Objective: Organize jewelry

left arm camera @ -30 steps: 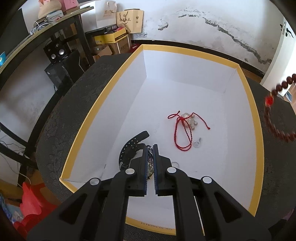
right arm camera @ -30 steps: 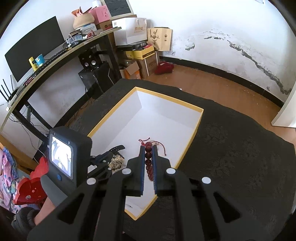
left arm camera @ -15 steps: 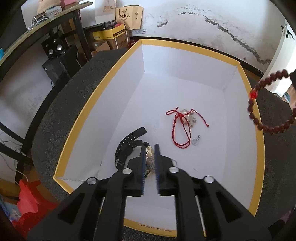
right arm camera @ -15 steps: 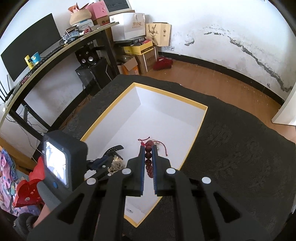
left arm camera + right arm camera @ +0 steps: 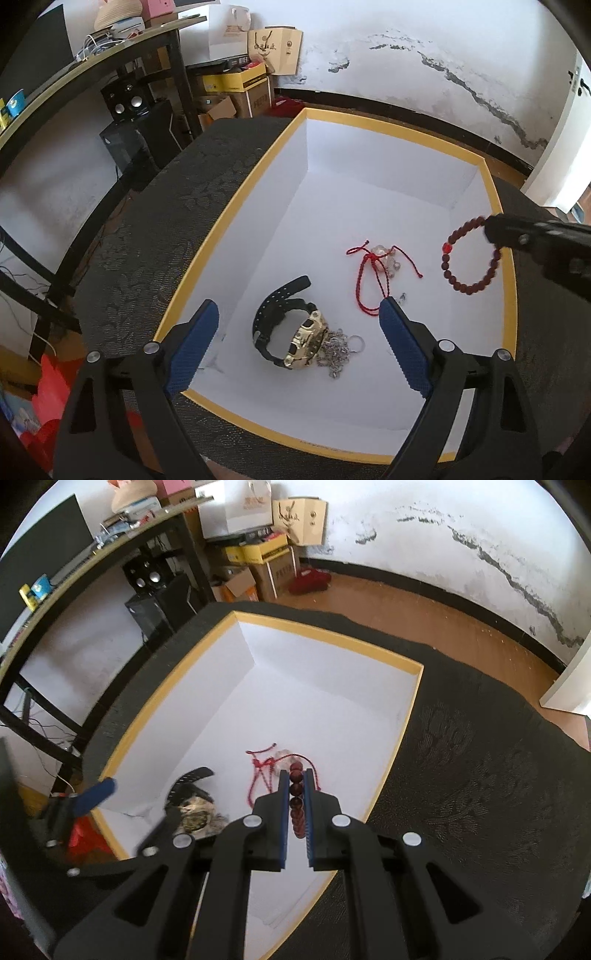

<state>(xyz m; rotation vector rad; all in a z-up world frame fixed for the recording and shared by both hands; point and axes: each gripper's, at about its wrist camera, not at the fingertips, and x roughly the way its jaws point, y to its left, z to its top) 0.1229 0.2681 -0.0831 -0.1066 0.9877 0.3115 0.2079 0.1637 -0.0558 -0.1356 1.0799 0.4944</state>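
Gold watch, red cord, in box

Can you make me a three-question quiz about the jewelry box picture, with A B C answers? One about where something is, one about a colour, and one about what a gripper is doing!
1. Where does the watch lie?
A. inside the box
B. on the black cloth beside the box
C. on the wooden floor

2. What colour is the box's rim?
A. green
B. yellow
C. pink

3. What is the right gripper doing?
A. standing wide open with nothing in it
B. pinching the red cord
C. pinching the bead bracelet

Answers:
1. A, it rests on the white bottom, next to a silver chain.
2. B, a yellow band runs round the top edge.
3. C, dark red beads sit between its closed pads, and the loop hangs over the box.
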